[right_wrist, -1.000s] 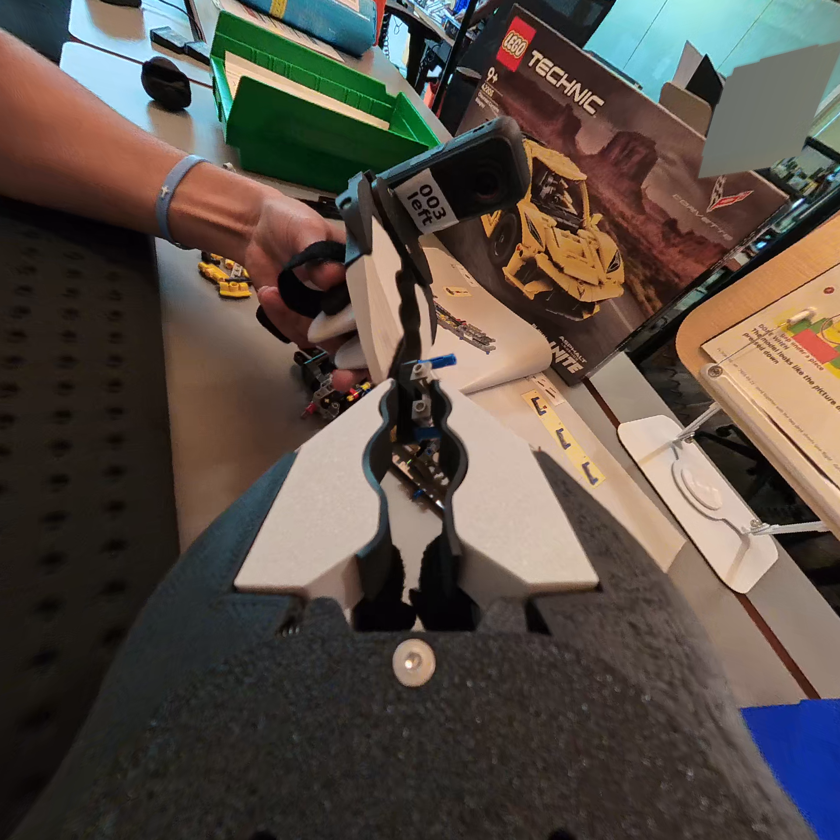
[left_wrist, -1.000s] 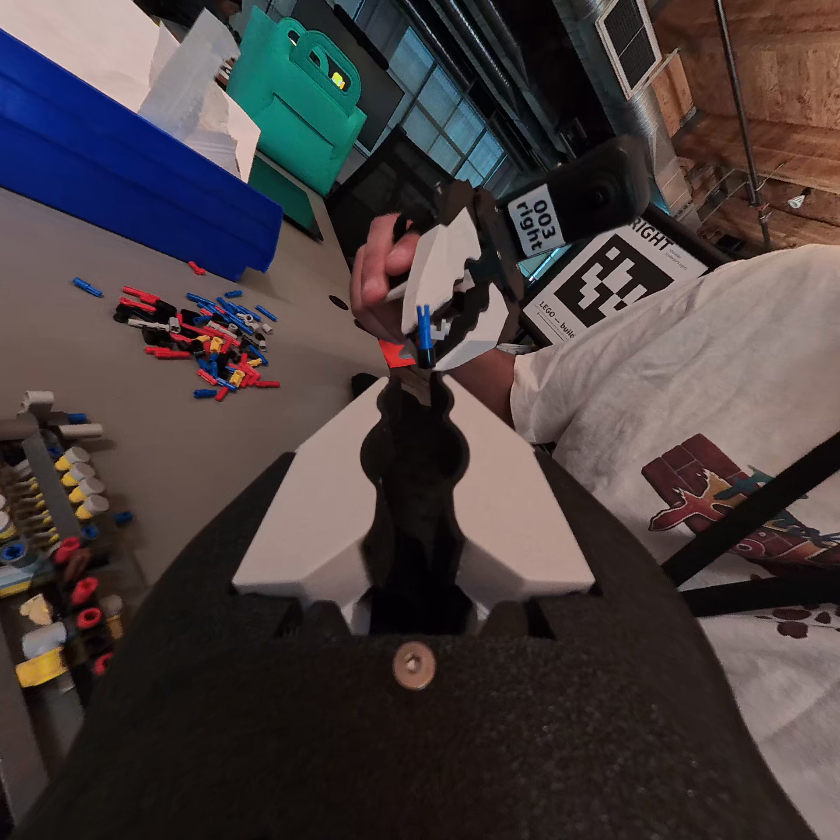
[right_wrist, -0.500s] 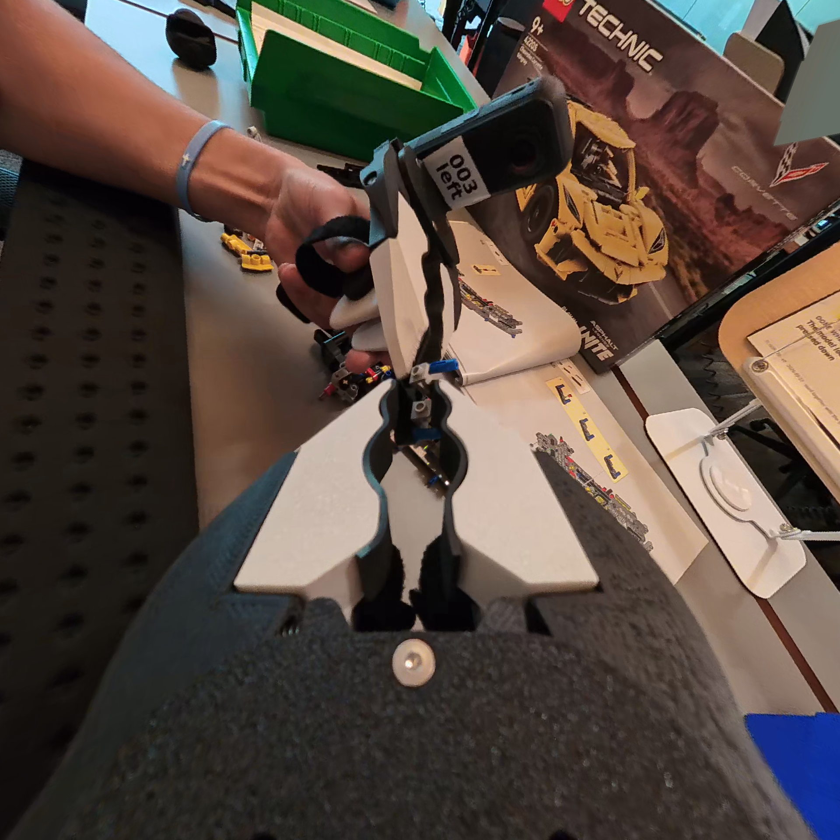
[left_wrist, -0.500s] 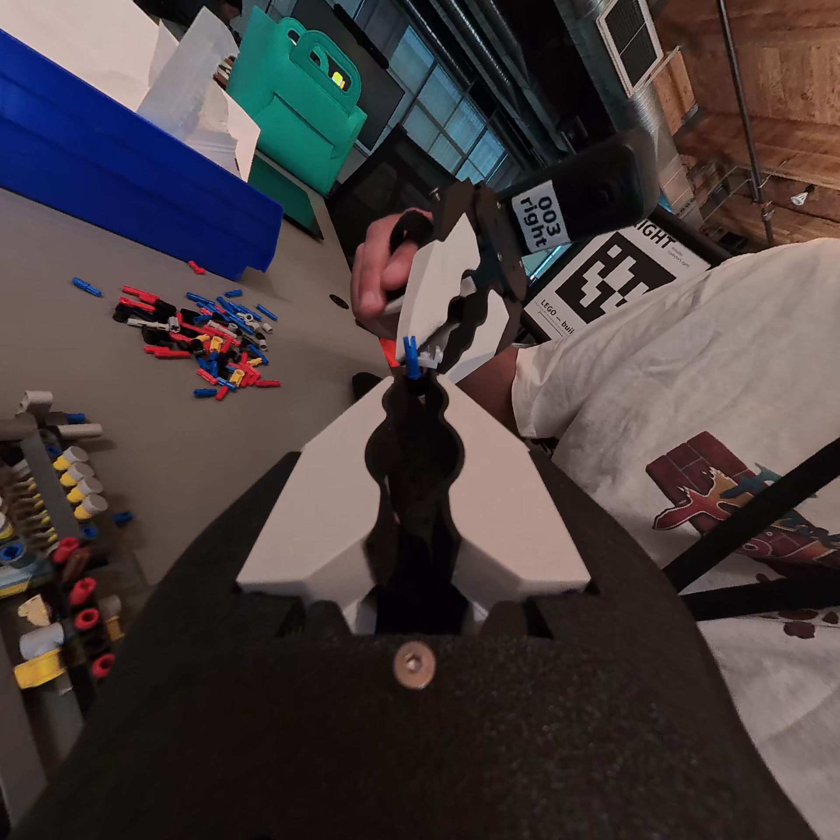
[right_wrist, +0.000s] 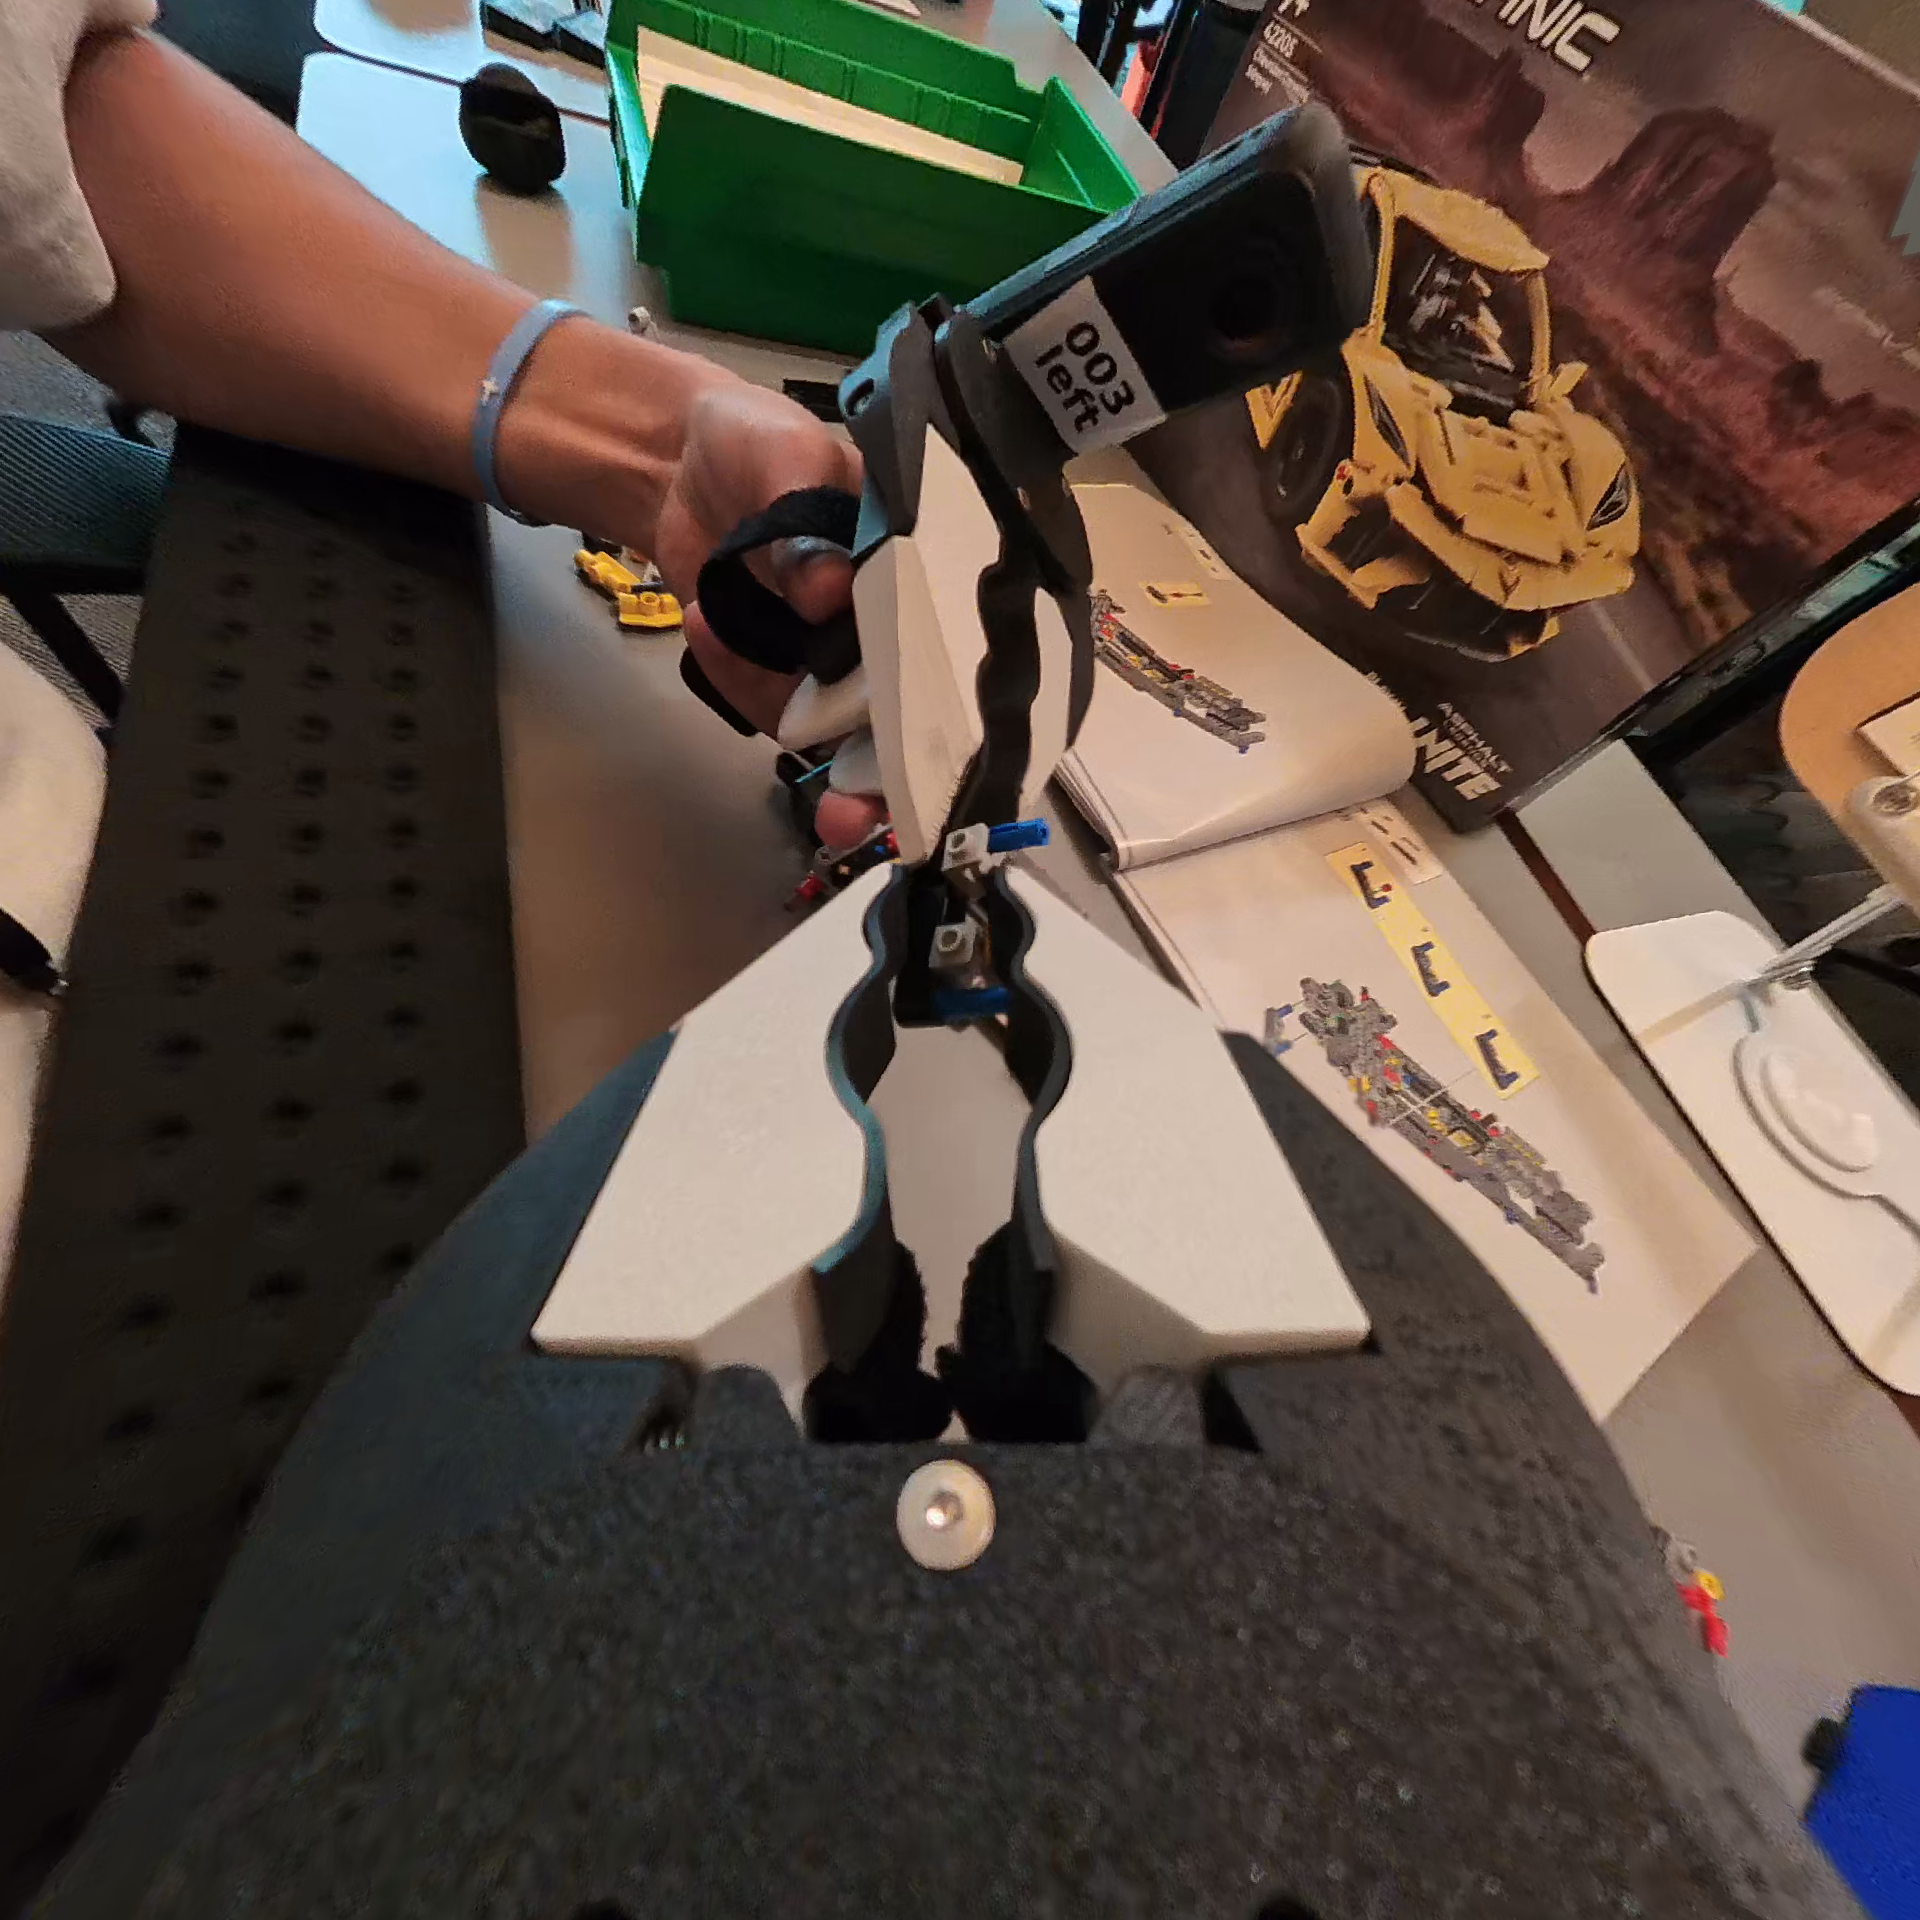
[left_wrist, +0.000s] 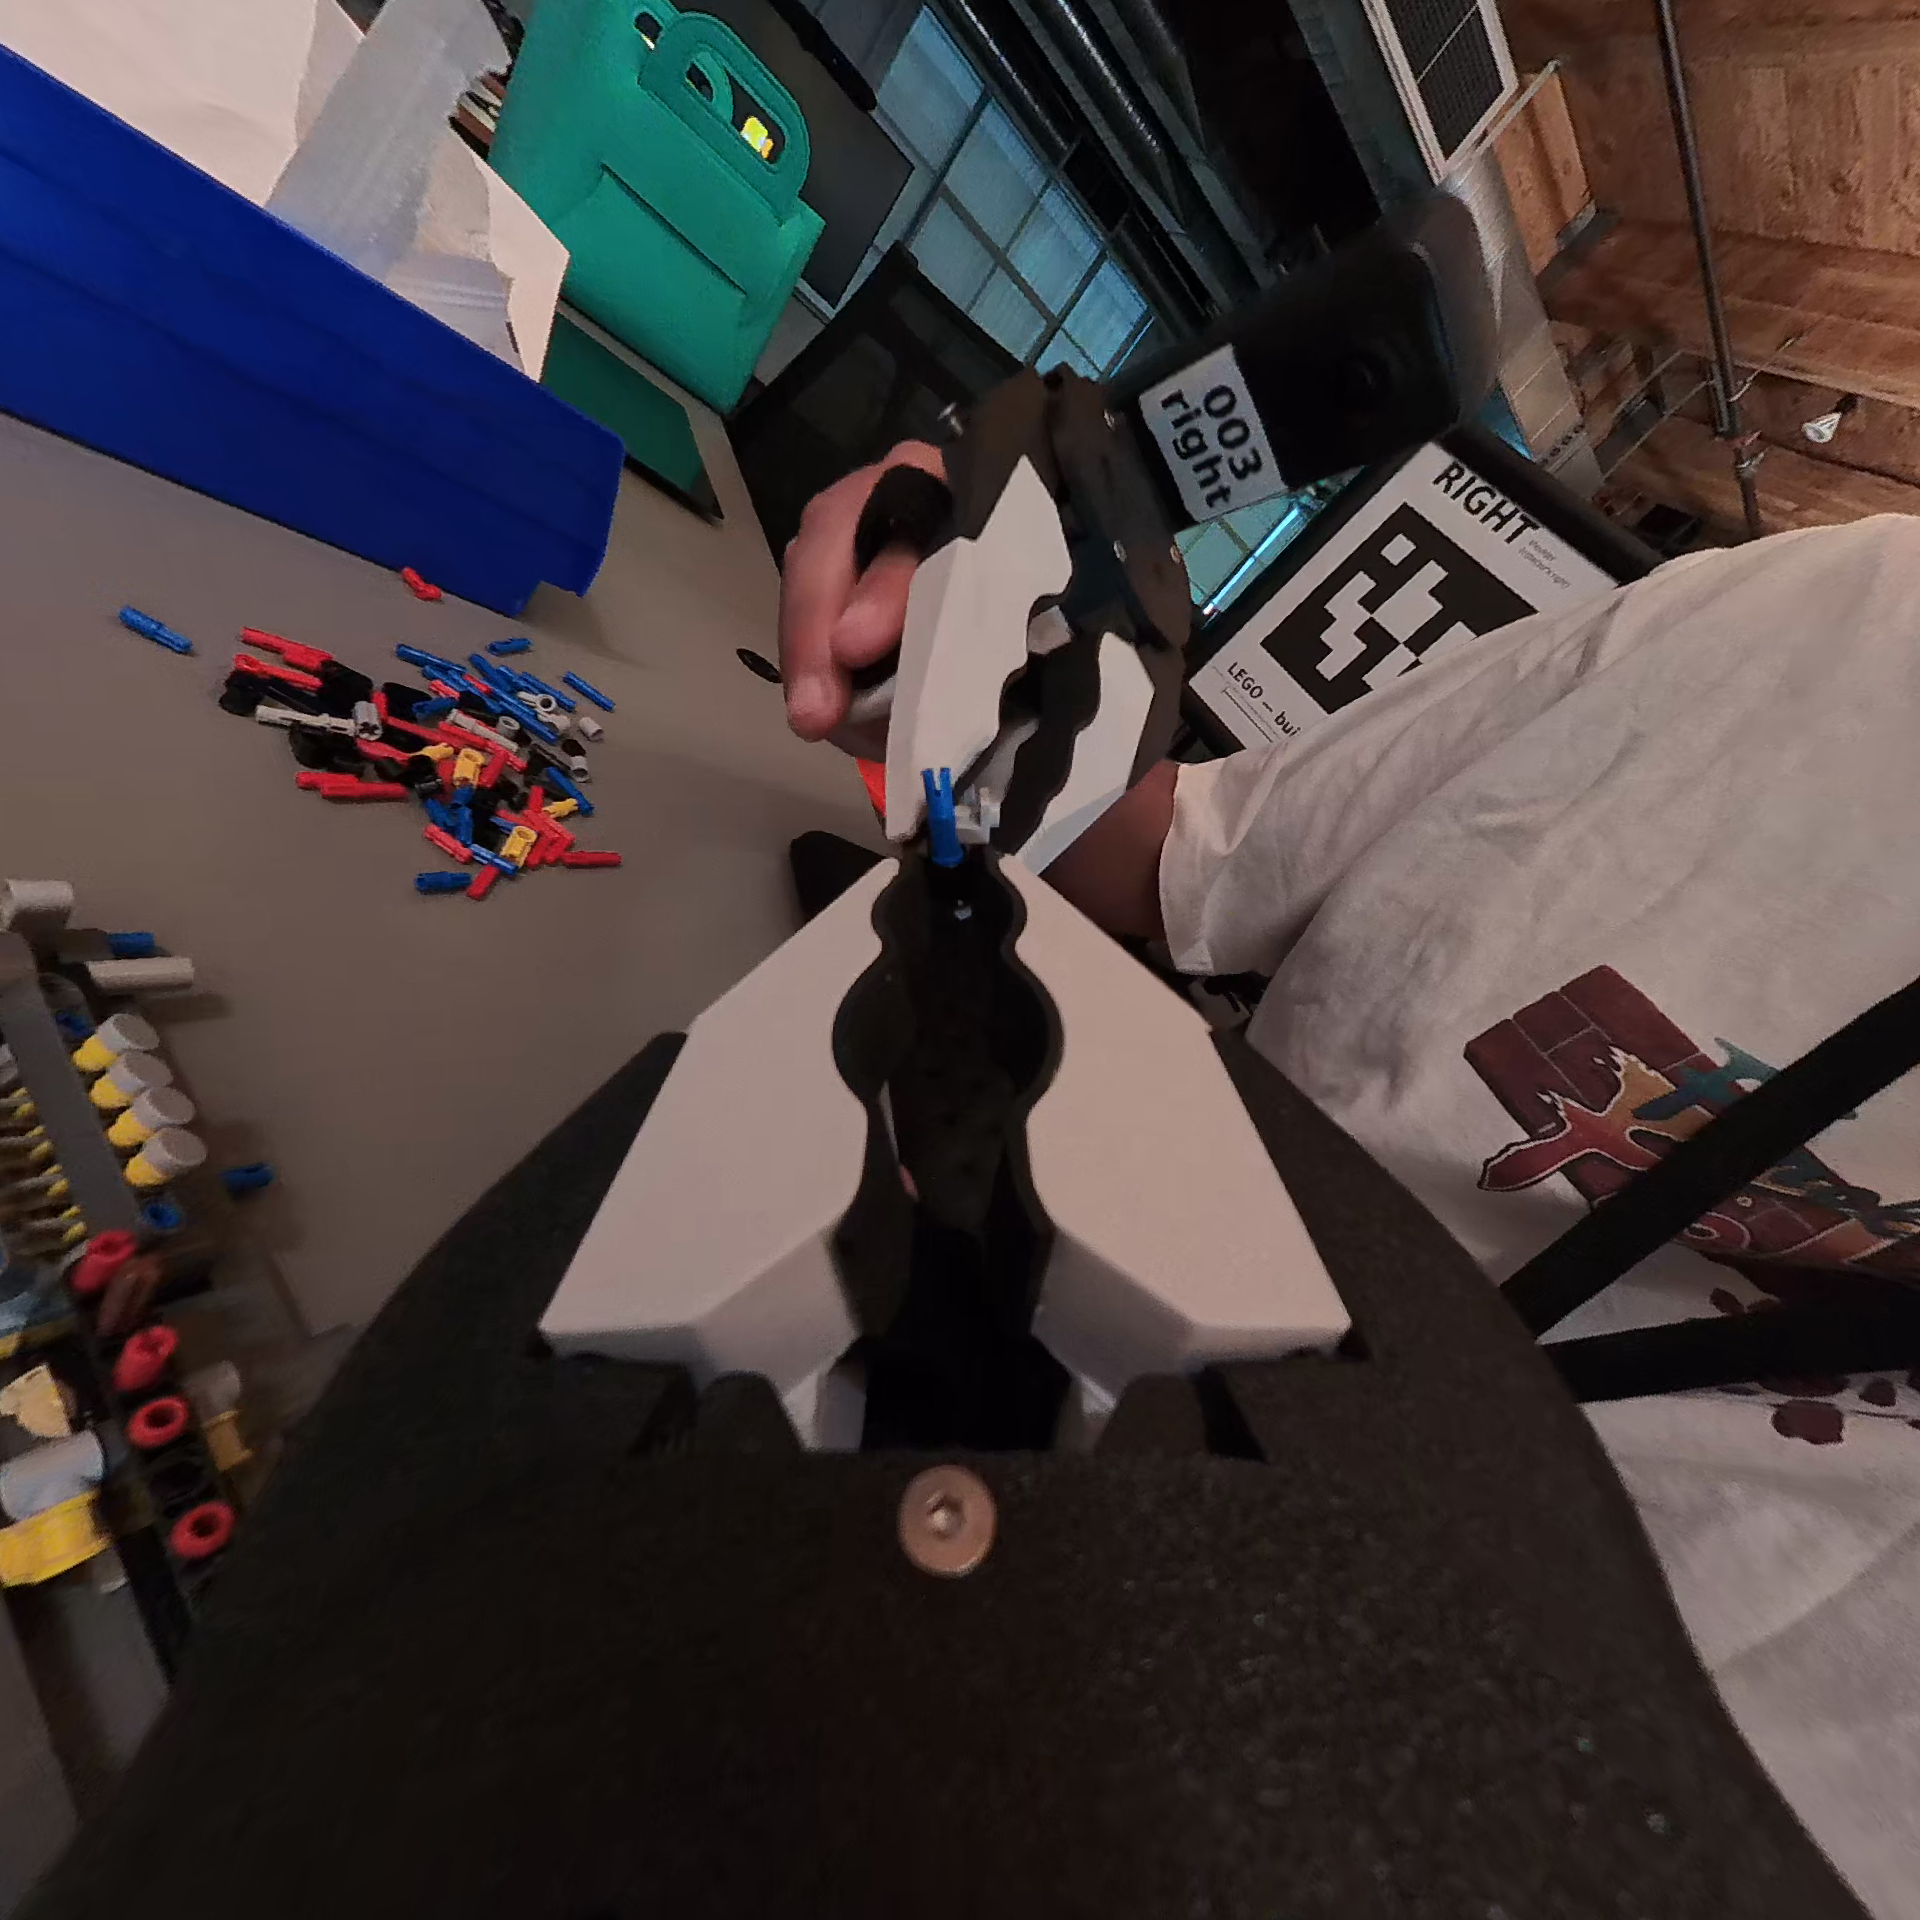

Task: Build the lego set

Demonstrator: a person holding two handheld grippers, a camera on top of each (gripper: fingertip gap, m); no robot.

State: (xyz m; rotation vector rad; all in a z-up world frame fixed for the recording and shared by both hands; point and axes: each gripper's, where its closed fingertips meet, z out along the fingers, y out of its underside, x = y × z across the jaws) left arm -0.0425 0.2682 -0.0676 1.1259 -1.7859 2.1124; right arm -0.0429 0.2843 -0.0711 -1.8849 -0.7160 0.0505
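My left gripper point(left_wrist: 948, 878) is shut on a small grey connector point(right_wrist: 968, 847) with a blue pin point(right_wrist: 1016, 834) sticking out sideways. My right gripper point(right_wrist: 940, 904) is shut on a small black piece point(right_wrist: 912, 982) that carries a grey connector point(right_wrist: 951, 940) and a blue pin point(right_wrist: 966, 1003). The two grippers meet tip to tip above the table, and the two pieces touch. I cannot tell whether they are joined. In the left wrist view the right gripper point(left_wrist: 951, 821) shows a blue pin point(left_wrist: 940, 816) at its tips. The left gripper also shows in the right wrist view point(right_wrist: 961, 831).
A pile of loose red, blue and black pieces point(left_wrist: 416, 748) lies on the grey table beside a blue bin point(left_wrist: 260, 395). A partly built model point(left_wrist: 104, 1195) is at the left edge. A green bin point(right_wrist: 831, 197), the open instruction booklet point(right_wrist: 1247, 727) and the set box point(right_wrist: 1507, 364) stand beyond. The grippers are tip to tip, or close to it.
The right gripper has come down to the left gripper's tips, so the two held pieces, apart a second ago, now touch. Both grippers stayed shut.
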